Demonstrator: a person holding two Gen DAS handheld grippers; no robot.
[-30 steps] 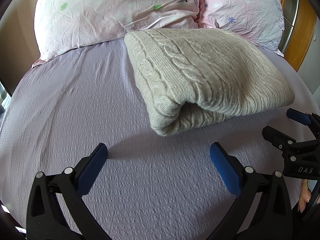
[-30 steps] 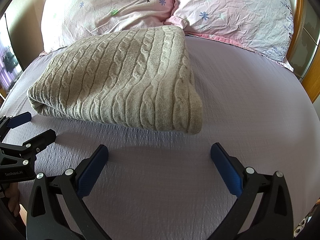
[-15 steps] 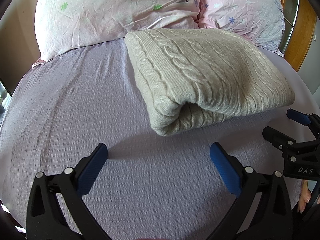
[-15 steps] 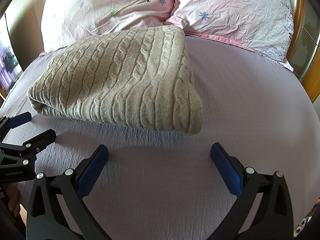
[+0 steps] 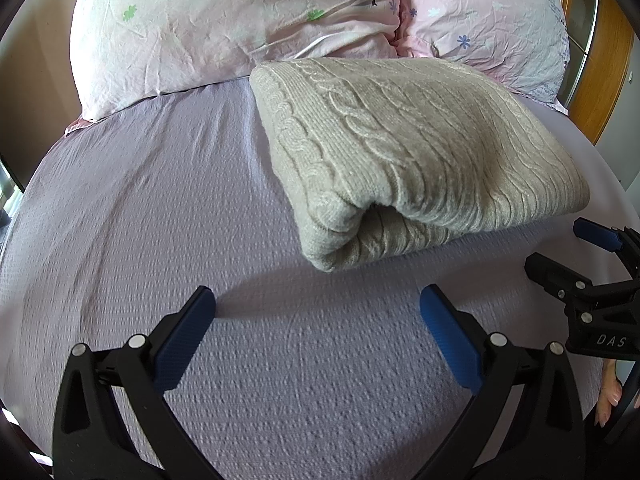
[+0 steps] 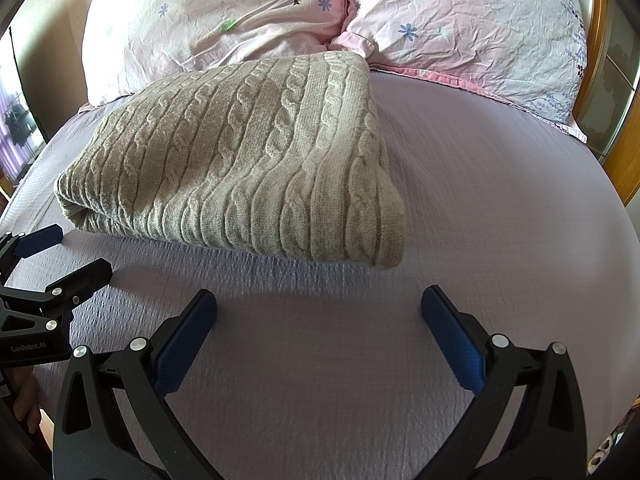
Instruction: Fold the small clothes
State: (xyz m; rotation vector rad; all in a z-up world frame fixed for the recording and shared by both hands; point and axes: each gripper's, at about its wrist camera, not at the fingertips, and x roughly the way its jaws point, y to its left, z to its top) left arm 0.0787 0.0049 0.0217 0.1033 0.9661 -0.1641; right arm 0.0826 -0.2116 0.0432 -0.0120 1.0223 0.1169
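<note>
A beige cable-knit sweater (image 5: pixel 408 152) lies folded into a thick rectangle on the lilac bed sheet (image 5: pixel 160 200); it also shows in the right wrist view (image 6: pixel 248 164). My left gripper (image 5: pixel 318 312) is open and empty, a short way in front of the sweater's near left corner. My right gripper (image 6: pixel 319 312) is open and empty, in front of the sweater's near right corner. Each gripper shows at the edge of the other's view, the right one (image 5: pixel 560 252) and the left one (image 6: pixel 68 256), both open.
Two pink flowered pillows (image 5: pixel 240 28) (image 6: pixel 472 28) lie against the head of the bed, just behind the sweater. A wooden bed frame (image 5: pixel 600 60) runs along the right side. The sheet (image 6: pixel 500 200) stretches to the sweater's right.
</note>
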